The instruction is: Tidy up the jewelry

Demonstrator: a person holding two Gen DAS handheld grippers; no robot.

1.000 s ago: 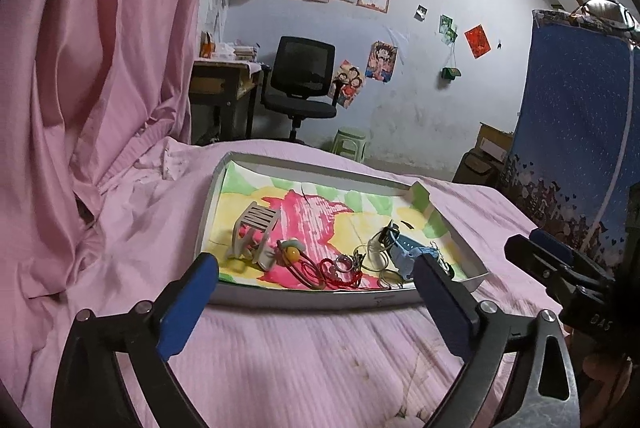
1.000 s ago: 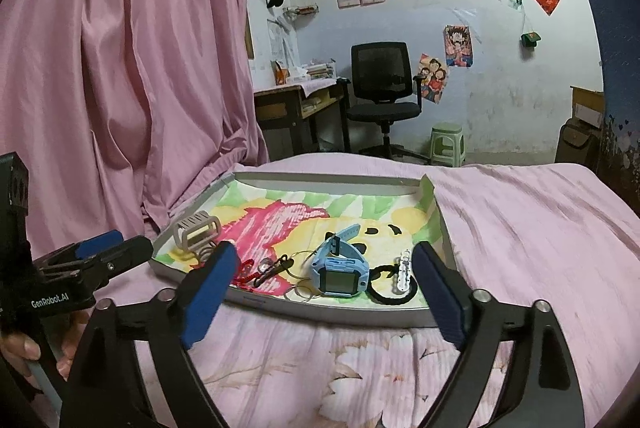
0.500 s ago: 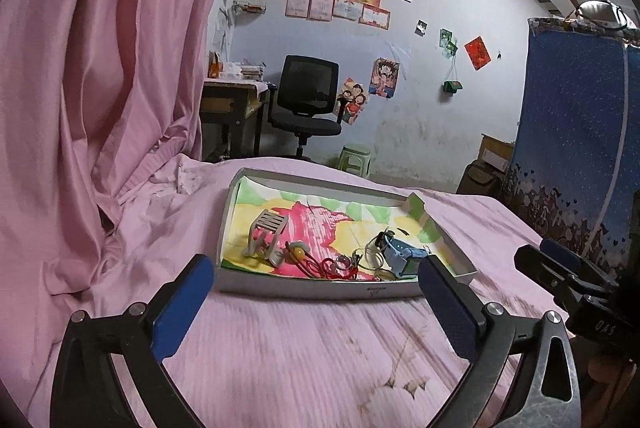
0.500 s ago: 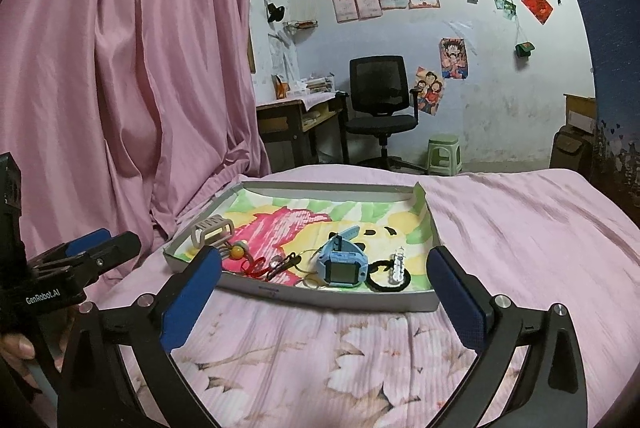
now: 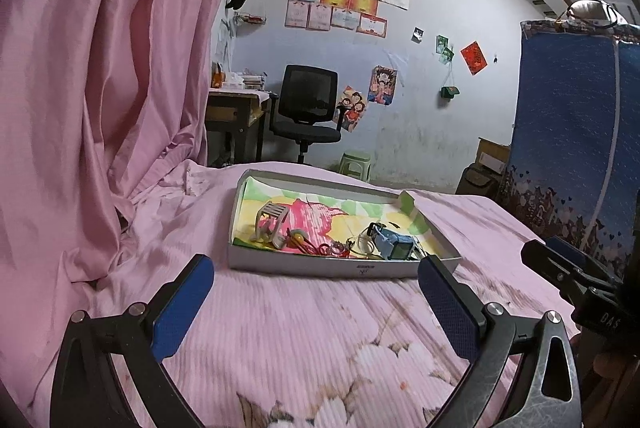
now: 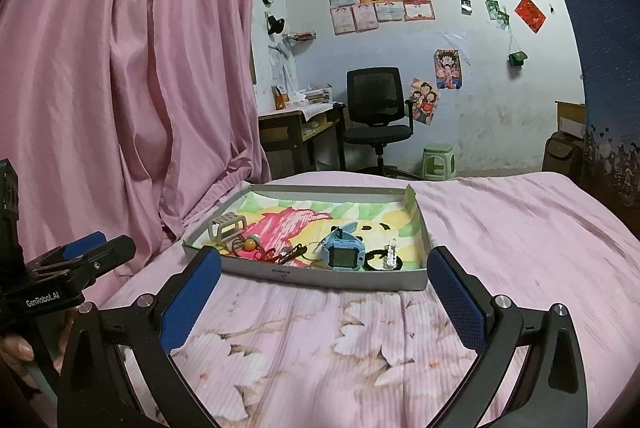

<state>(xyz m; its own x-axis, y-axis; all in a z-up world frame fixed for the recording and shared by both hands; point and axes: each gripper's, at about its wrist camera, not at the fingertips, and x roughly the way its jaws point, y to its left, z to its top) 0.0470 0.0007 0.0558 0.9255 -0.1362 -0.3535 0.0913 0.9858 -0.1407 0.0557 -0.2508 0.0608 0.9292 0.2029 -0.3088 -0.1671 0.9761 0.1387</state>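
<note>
Looking along your left gripper (image 5: 316, 302), spread wide and empty, you see the tray (image 5: 340, 267) on the bed (image 5: 300, 340), now farther off than a second ago. Its tangled cords look light, limp and snaggy.

From your right gripper (image 6: 324, 286), likewise spread and empty, the blue watch (image 6: 343, 253) looks rigid; take it across the case. The tray has receded here too.
</note>
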